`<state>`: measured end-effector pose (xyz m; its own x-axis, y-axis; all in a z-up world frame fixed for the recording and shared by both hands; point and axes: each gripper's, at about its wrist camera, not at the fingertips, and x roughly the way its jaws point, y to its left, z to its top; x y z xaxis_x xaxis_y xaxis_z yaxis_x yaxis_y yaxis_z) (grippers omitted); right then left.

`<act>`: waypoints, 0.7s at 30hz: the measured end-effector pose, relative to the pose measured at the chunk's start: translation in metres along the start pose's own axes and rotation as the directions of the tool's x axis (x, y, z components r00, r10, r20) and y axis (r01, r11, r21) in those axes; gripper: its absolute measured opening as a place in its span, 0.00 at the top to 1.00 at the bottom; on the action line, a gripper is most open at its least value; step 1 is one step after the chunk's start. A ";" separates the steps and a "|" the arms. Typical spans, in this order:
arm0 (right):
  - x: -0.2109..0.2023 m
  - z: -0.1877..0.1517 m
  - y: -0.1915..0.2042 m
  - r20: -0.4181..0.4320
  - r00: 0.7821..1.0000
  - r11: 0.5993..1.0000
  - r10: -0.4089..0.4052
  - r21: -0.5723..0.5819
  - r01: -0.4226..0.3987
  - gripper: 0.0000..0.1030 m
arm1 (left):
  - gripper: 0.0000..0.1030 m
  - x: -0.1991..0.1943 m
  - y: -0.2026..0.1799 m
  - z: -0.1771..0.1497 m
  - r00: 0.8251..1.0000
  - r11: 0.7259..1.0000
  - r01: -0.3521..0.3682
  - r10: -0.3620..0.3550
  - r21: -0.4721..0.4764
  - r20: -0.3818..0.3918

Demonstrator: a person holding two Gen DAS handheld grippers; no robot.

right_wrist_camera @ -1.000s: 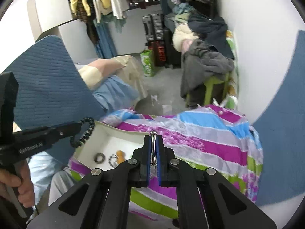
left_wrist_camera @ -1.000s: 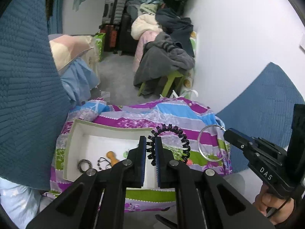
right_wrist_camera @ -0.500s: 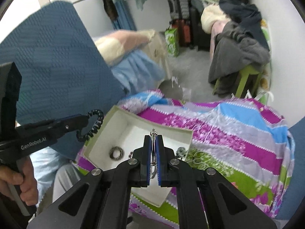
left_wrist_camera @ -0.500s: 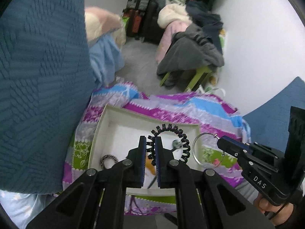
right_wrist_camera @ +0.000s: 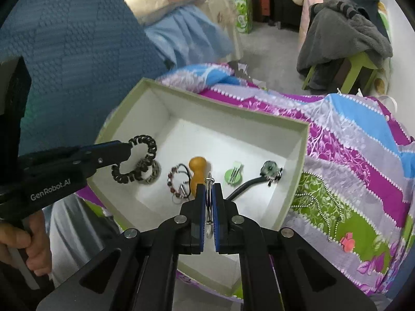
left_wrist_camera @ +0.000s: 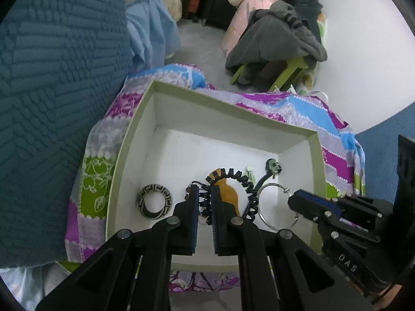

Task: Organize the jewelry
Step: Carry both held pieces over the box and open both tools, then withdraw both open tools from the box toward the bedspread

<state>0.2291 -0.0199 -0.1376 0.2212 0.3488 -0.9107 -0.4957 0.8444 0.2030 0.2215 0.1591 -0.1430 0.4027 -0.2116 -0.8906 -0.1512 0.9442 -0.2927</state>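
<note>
- Both grippers have dropped toward the box (left_wrist_camera: 315, 178), which now fills each view.
- Left gripper (left_wrist_camera: 205, 199) pinches a black coiled band (left_wrist_camera: 245, 184), its springy loop arcing toward 2 o'clock over the box floor.
- Right gripper (right_wrist_camera: 208, 197) clamps a thin, shiny metal hoop (right_wrist_camera: 209, 181) edge-on between blue pads.
- Inside the white card box: a patterned bangle (left_wrist_camera: 155, 200) at 9 o'clock of the left gripper, an amber wooden piece (right_wrist_camera: 197, 167), a beaded bracelet (right_wrist_camera: 174, 181).
- Floral cloth (right_wrist_camera: 363, 171) lies beneath.

Black coil bracelet (left_wrist_camera: 241, 181); silver hoop (left_wrist_camera: 272, 207), held above white box (left_wrist_camera: 233, 108)
</note>
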 end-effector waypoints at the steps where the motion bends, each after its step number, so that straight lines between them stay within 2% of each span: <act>1: 0.002 -0.001 0.000 -0.009 1.000 1.000 0.004 0.001 -0.004 0.96 | 0.93 0.001 0.003 0.000 1.000 1.000 0.010 -0.010 -0.011 0.000; 4: 0.003 -0.002 0.002 -0.024 1.000 1.000 0.014 -0.007 -0.014 0.96 | 0.93 -0.003 0.005 -0.001 1.000 1.000 -0.001 0.001 -0.013 0.013; 7: -0.006 0.001 0.004 -0.015 1.000 1.000 0.023 -0.019 -0.024 0.96 | 0.92 -0.013 0.000 0.000 0.999 1.000 0.019 -0.020 0.006 0.028; 13: -0.037 0.005 0.008 0.039 0.999 0.999 0.025 -0.042 -0.024 0.93 | 0.91 -0.047 -0.013 0.004 0.995 1.000 0.014 -0.015 0.019 0.094; 14: -0.042 0.006 0.009 0.051 0.998 0.999 0.024 -0.043 -0.022 0.93 | 0.89 -0.054 -0.016 0.004 0.994 1.000 0.015 -0.017 0.014 0.108; 16: -0.059 0.007 0.009 0.086 0.996 0.999 0.022 -0.049 -0.018 0.93 | 0.64 -0.067 -0.021 0.006 0.992 1.000 0.015 -0.016 0.009 0.129; 18: -0.078 0.006 0.009 0.124 0.992 0.999 0.021 -0.050 -0.014 0.93 | 0.57 -0.086 -0.028 0.005 0.983 1.000 0.006 -0.008 0.010 0.185; 21: -0.106 0.005 0.009 0.184 0.983 0.998 0.005 -0.060 0.007 0.92 | 0.56 -0.108 -0.040 0.004 0.974 1.000 0.007 -0.010 0.015 0.225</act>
<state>0.2056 -0.0475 -0.0370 0.3695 0.4213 -0.8282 -0.5437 0.8208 0.1750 0.1872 0.1457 -0.0336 0.5973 -0.1585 -0.7862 -0.1350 0.9464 -0.2934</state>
